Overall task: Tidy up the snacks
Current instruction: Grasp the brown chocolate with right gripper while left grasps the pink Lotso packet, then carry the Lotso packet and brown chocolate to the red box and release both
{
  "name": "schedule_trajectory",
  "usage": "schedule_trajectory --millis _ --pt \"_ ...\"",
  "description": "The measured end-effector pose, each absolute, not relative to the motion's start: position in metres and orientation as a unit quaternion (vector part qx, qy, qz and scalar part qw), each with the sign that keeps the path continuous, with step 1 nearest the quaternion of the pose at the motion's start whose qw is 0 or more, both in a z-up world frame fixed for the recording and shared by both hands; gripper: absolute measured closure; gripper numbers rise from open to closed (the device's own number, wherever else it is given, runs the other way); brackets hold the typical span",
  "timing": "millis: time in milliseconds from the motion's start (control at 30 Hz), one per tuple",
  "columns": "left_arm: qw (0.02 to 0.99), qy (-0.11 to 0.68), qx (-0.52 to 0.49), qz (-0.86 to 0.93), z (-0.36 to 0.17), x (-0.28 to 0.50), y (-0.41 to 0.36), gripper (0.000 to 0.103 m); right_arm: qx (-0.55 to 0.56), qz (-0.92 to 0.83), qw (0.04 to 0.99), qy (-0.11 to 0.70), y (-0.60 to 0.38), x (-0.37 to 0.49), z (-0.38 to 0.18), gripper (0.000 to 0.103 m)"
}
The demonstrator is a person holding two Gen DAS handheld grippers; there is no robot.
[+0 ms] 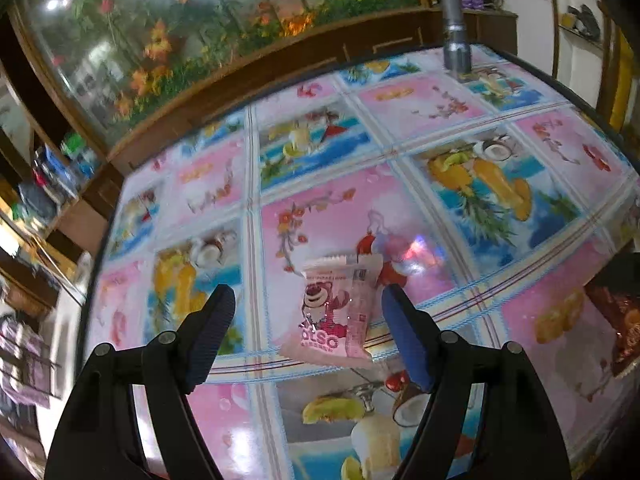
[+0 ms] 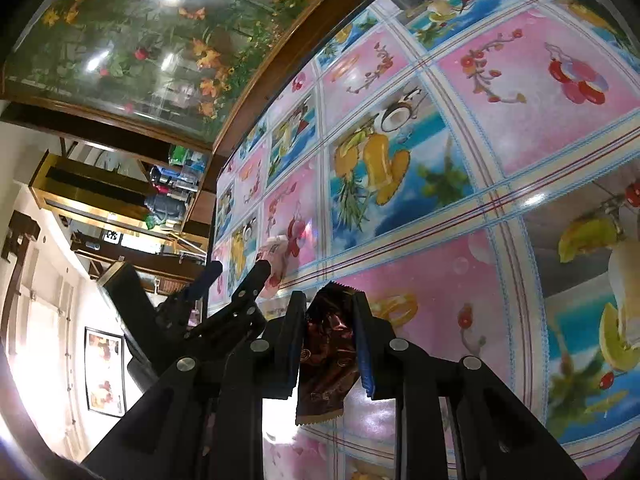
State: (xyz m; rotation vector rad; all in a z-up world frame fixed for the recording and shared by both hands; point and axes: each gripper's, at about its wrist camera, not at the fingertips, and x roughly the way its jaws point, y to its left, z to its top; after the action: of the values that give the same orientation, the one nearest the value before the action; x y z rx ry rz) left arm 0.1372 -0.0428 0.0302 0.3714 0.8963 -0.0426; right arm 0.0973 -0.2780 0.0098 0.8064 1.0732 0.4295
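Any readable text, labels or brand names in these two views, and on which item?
"OTSO": partial, first letter cut off, on the pink snack packet between the open left tool's fingers.
Small print on that packet: too blurred.
Brown wrapper gripped in the right tool: nothing legible.

We see wide bare table (image 1: 400,128) beyond the pink packet (image 1: 334,312), which lies between our left gripper's (image 1: 308,308) spread fingers. A flashlight (image 1: 454,32) stands at the far edge. The brown packet (image 2: 326,344) fills our right gripper (image 2: 328,304).
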Motion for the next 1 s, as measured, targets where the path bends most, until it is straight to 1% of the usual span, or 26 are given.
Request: schedule_trajectory --millis 167,267,300,333,367,400,433,500,700,833,1000 --pt "0.877 0.450 0.164 -0.038 0.015 0.140 -0.047 0.027 0.376 0.189 0.762 0.492 -0.282 0.097 0.007 0.079" --pt "0.883 0.443 0.150 -0.042 0.014 0.142 -0.045 0.027 0.372 0.189 0.763 0.493 -0.279 0.097 0.007 0.079" --pt "0.883 0.445 0.142 -0.043 0.013 0.144 -0.043 0.033 0.370 0.189 0.763 0.495 -0.277 0.098 0.006 0.079" --pt "0.884 0.447 0.127 -0.048 0.012 0.147 -0.040 0.040 0.368 0.190 0.763 0.496 -0.275 0.098 0.006 0.079" --pt "0.884 0.451 0.111 -0.054 0.012 0.148 -0.037 0.055 0.365 0.192 0.763 0.498 -0.273 0.098 0.005 0.079" --pt "0.884 0.455 0.095 -0.062 0.012 0.149 -0.035 0.063 0.365 0.192 0.762 0.499 -0.272 0.098 0.005 0.079" --pt "0.884 0.456 0.087 -0.063 0.012 0.149 -0.034 0.063 0.364 0.191 0.762 0.500 -0.272 0.098 0.004 0.079" --pt "0.885 0.452 0.095 -0.065 0.012 0.144 -0.037 0.068 0.366 0.191 0.762 0.499 -0.274 0.098 0.005 0.079" --pt "0.887 0.448 0.080 -0.081 0.012 0.115 -0.039 0.068 0.367 0.189 0.765 0.495 -0.277 0.097 0.006 0.079" --pt "0.890 0.445 0.071 -0.076 0.017 0.079 -0.035 0.068 0.372 0.203 0.759 0.495 -0.276 0.097 0.006 0.079" --pt "0.900 0.423 0.066 -0.075 0.037 0.020 -0.026 0.068 0.379 0.224 0.744 0.503 -0.267 0.098 0.002 0.079"
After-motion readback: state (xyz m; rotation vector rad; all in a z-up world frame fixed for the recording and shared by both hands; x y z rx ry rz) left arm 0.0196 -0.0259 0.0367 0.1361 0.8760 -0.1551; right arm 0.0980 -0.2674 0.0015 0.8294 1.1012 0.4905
